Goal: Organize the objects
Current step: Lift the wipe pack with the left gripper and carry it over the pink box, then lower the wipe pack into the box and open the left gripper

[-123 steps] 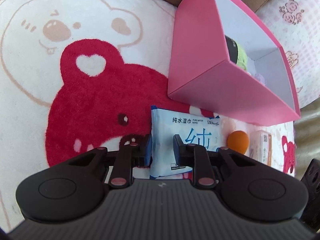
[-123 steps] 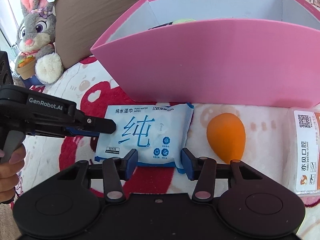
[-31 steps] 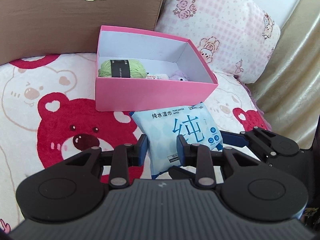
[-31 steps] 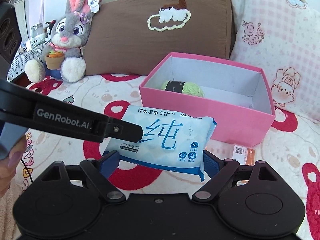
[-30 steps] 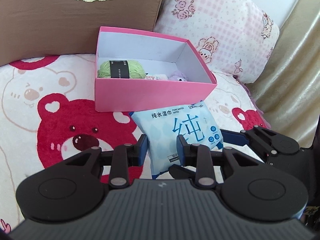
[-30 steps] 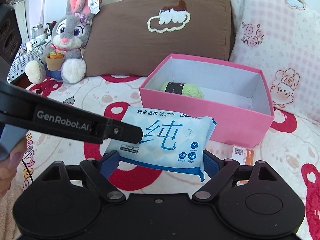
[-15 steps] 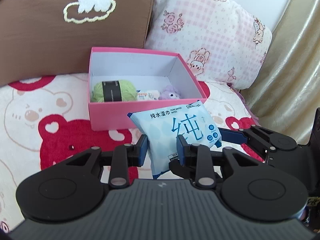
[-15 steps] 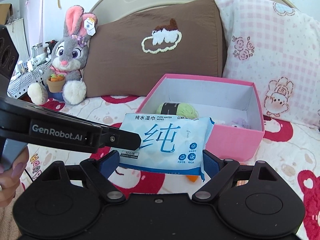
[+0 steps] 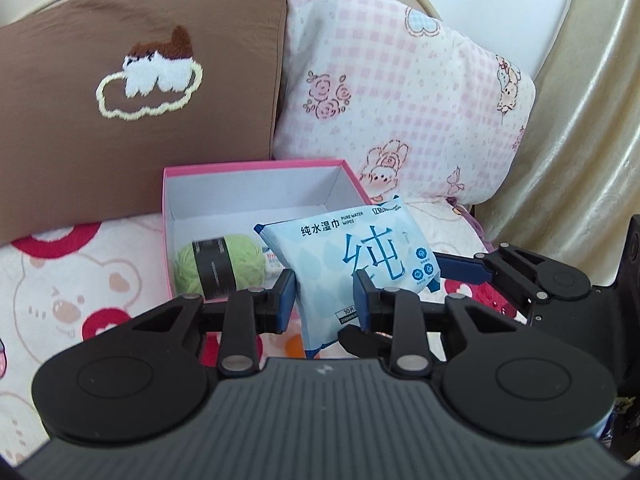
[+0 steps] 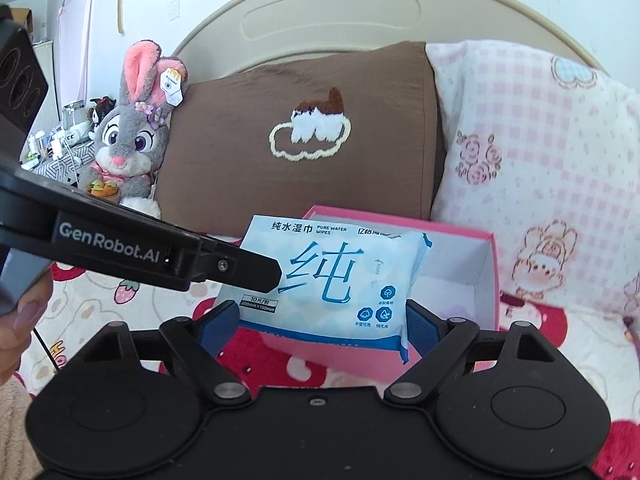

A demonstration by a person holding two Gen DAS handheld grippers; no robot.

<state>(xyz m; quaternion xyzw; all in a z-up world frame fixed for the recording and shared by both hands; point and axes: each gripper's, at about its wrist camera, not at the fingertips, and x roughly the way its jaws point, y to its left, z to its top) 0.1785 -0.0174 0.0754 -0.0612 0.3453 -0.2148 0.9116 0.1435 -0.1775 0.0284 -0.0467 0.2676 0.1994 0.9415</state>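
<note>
Two grippers hold one wipes pack [image 10: 328, 276] in the air, near the pink box [image 9: 256, 216] — left gripper [image 9: 326, 294] pinching its corner, right gripper [image 10: 322, 326] clamped across its width

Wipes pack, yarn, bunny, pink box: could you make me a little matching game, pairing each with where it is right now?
Things:
1. wipes pack
2. yarn
3. bunny
4. pink box

Places:
A. inside the box
B. beside the brown pillow, at its left in the right wrist view
C. held in the air by both tools
D. on the blanket, in front of the pillows

Pairs: 1-C, 2-A, 3-B, 4-D
</note>
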